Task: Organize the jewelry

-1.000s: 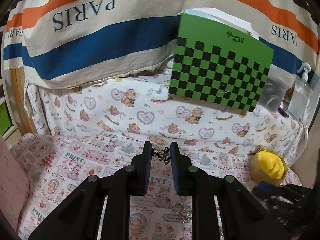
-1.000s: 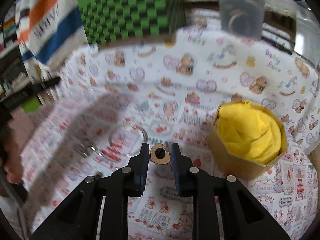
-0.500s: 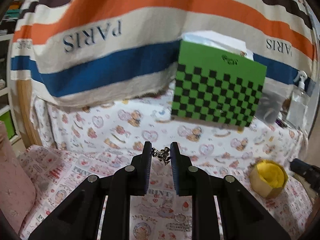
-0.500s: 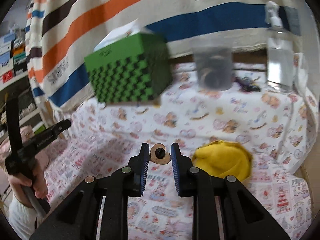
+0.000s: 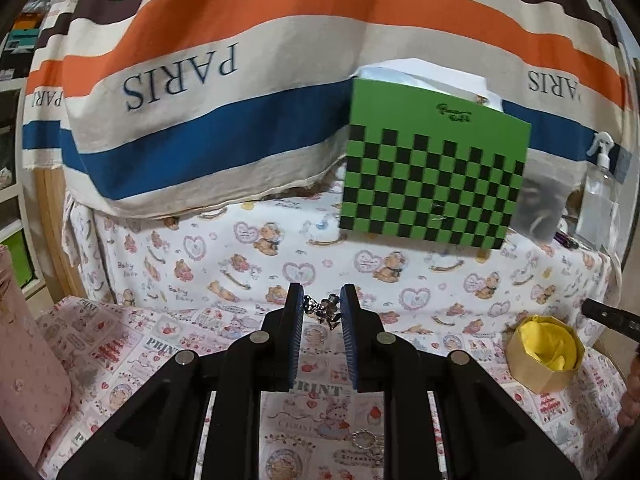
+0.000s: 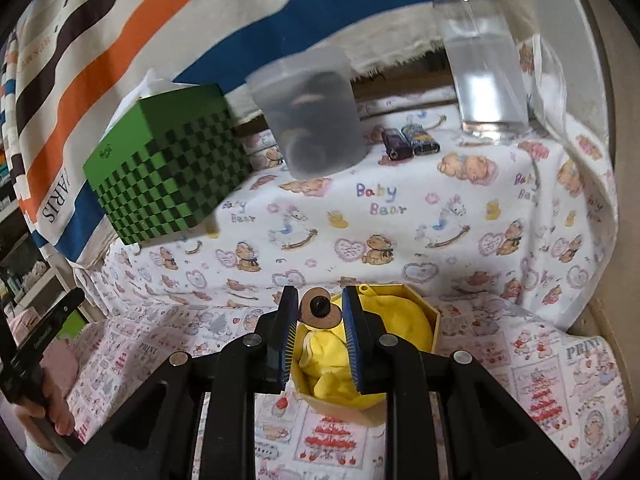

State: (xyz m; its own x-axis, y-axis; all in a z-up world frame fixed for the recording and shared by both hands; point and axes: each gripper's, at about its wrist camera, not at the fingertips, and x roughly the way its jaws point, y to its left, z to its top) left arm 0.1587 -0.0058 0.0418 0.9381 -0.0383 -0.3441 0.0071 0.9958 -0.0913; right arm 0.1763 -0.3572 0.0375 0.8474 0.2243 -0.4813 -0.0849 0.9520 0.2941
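A: What is each hand carrying?

B: The left gripper (image 5: 321,312) is clenched on a small silver charm (image 5: 322,311), pinched between its fingers (image 5: 294,320) up in the air, well above the printed cloth (image 5: 160,344). The right gripper (image 6: 320,312) grasps a brown disc piece with a black stud (image 6: 319,309), and it hangs right over the box with yellow lining (image 6: 416,322).

A: So the disc goes in first?

B: That is my reading. The box sits just under the right fingertips, so I would lower until the disc is close to the yellow padding, then ease the fingers apart gently so it does not bounce out.

A: And the charm?

B: Hold it level and wait; from the left view the box (image 5: 545,354) lies well off to the right. It is tiny and only lightly caught at the tips, so a jerk could drop it among the busy print, where it would be hard to spot. A ring-like piece (image 5: 364,438) already lies on the cloth below.
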